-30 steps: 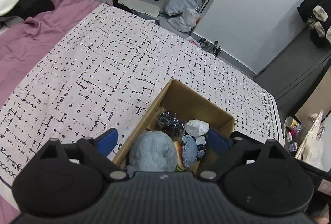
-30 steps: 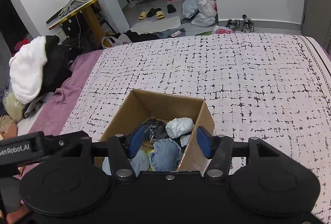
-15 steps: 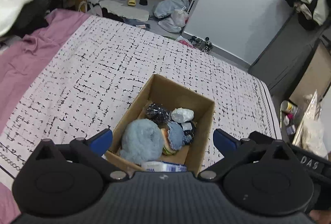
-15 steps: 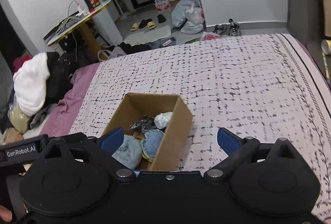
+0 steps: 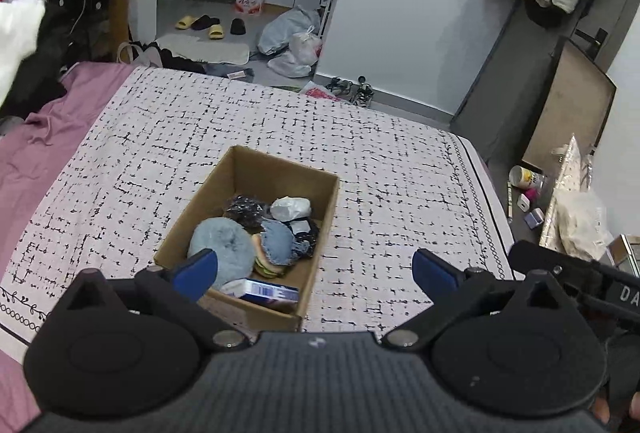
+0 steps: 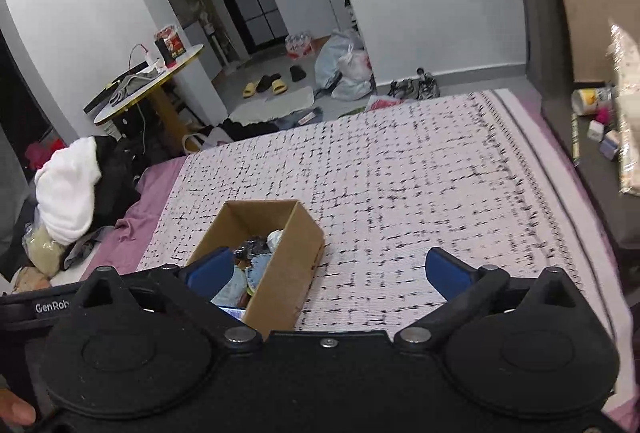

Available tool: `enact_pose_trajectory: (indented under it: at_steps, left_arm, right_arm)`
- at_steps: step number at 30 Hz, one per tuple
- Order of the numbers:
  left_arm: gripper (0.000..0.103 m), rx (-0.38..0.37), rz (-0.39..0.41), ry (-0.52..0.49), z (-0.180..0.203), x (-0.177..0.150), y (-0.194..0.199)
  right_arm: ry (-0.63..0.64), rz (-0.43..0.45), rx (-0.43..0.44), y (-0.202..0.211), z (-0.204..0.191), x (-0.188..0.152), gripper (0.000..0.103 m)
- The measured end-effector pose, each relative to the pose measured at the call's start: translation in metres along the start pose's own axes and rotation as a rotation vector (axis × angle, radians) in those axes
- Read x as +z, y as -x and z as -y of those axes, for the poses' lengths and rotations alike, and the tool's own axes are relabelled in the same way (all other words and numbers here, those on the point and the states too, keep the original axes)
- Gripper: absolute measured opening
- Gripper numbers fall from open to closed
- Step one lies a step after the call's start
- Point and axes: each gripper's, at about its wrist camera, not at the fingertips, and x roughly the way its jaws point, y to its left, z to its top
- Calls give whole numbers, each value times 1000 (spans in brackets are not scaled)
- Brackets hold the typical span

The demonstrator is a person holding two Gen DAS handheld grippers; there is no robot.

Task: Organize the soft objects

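Observation:
An open cardboard box (image 5: 280, 173) sits on the patterned bedspread (image 5: 160, 137). It holds a fluffy grey-blue ball (image 5: 220, 245), a denim piece (image 5: 278, 243), a white bundle (image 5: 291, 208), a dark shiny item (image 5: 244, 209) and a blue-white packet (image 5: 264, 291). My left gripper (image 5: 314, 273) is open and empty, above the box's near end. My right gripper (image 6: 328, 273) is open and empty, above and to the right of the box (image 6: 288, 269).
A pink sheet (image 5: 36, 153) and a pile of white and dark clothes (image 6: 76, 189) lie left of the bedspread. A round table (image 6: 148, 89), slippers and bags stand on the floor beyond. The bed's right edge drops to a cluttered floor (image 5: 532, 193).
Both grippers opened wide and drew back and up from the box. The box looks smaller and farther in both views. Its contents stay inside.

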Motion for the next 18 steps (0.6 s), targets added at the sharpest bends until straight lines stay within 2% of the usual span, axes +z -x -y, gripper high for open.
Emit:
enact_pose_trajectory:
  at_steps: [4,18]
  left_arm:
    - [103,6,19,-11,5,-2,12]
    - [103,11,70,-69,9,-19,60]
  right_arm:
    - [18,24,-15,16,5,-3,103]
    - [44,49,50,57,5,-16,103]
